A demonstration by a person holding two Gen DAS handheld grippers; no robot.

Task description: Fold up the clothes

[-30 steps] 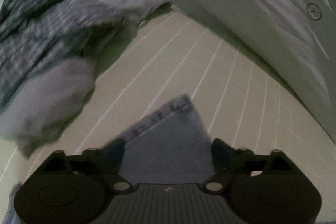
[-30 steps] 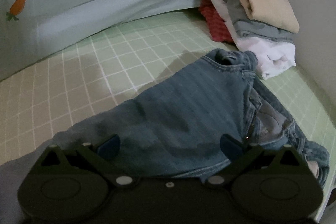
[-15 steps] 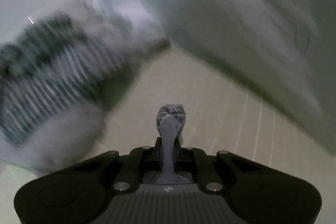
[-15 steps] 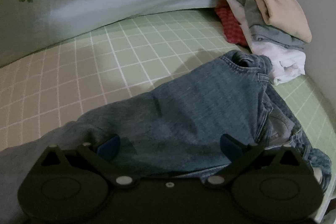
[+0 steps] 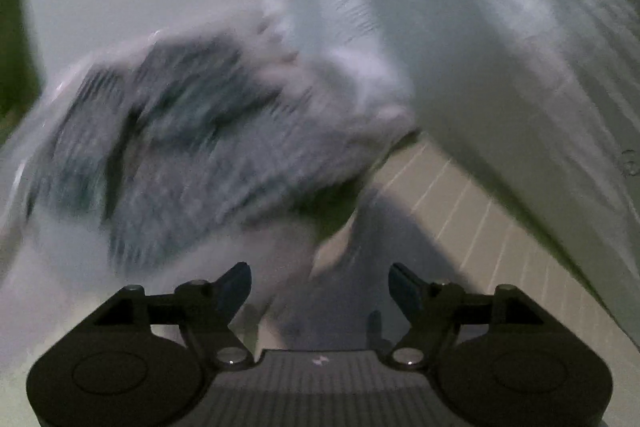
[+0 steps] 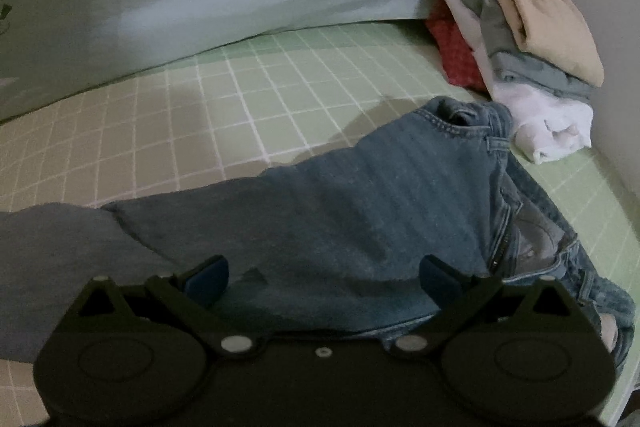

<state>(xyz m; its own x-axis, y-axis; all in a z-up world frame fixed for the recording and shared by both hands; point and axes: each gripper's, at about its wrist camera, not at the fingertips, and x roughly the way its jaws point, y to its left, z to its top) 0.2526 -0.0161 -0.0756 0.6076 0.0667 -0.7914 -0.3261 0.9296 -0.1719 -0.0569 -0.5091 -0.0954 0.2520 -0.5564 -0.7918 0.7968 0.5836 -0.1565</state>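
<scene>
One pair of jeans (image 6: 360, 211) lies on the bed (image 6: 280, 83), below the gaping right claw (image 6: 322, 277). Left claw (image 5: 320, 281) just opening, nothing pinched. One stack (image 6: 516, 39) of about five garments at 1 o'clock.

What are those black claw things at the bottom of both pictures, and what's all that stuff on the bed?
Those are grippers, two-finger tongs that a person holds, one in each hand. Each has a little camera looking out along its fingers, so each picture is what one gripper sees.

The left gripper has just been opening; nothing is pinched in it now. Its picture is blurry: a striped clothes heap and a pale quilt with a carrot on it.

The right gripper is open too, hovering over blue jeans lying on the green checked sheet. In the corner sits a stack of clothes with a beige one on top.

The job is folding the clothes.
</scene>
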